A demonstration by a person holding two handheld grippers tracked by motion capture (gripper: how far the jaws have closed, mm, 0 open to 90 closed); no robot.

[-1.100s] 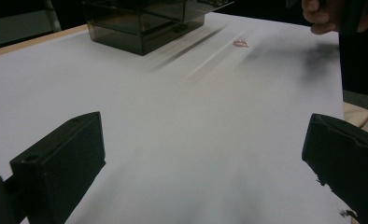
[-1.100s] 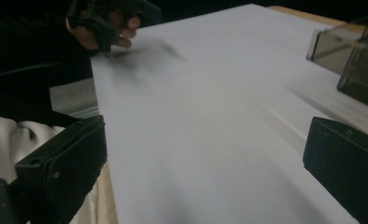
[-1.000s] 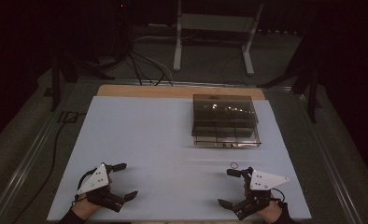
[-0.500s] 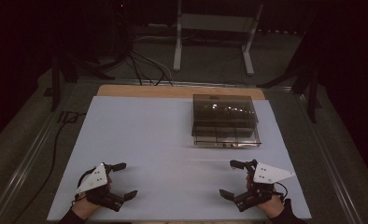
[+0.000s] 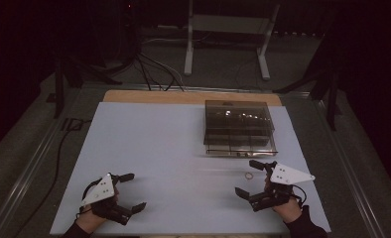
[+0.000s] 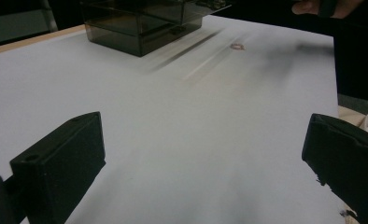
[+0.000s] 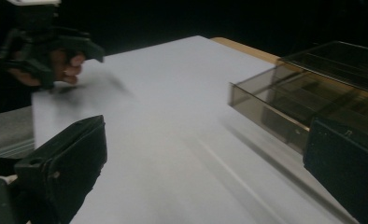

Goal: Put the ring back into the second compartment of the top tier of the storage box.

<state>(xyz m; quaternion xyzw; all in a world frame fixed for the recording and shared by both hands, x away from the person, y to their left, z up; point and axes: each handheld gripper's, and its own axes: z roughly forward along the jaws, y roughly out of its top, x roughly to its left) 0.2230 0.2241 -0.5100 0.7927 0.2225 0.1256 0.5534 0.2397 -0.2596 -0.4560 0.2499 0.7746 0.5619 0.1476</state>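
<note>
the right gripper [image 5: 250, 179] sat at the lower right of the high view, jaws spread wide with nothing between them. compared with a second before, it had shifted up the frame and turned a little, so its upper jaw now lay just right of the small ring [image 5: 249, 175] on the white table [image 5: 173, 139]. the ring itself rested flat on the sheet, just below the front edge of the smoky plastic organiser box [image 5: 238, 129], apart from it. the box's bottom drawer stood pulled out slightly toward the person.

the left gripper [image 5: 130, 191] rested at the lower left of the high view, also released and empty, and had hardly moved over that second. in the left gripper view the ring [image 6: 238, 46] showed near the top centre of the frame, well apart from those jaws.

judging by the shift, the right hand was closing in on the ring; the pick had not yet been made, and the open drawer looked the likely place for it.
</note>
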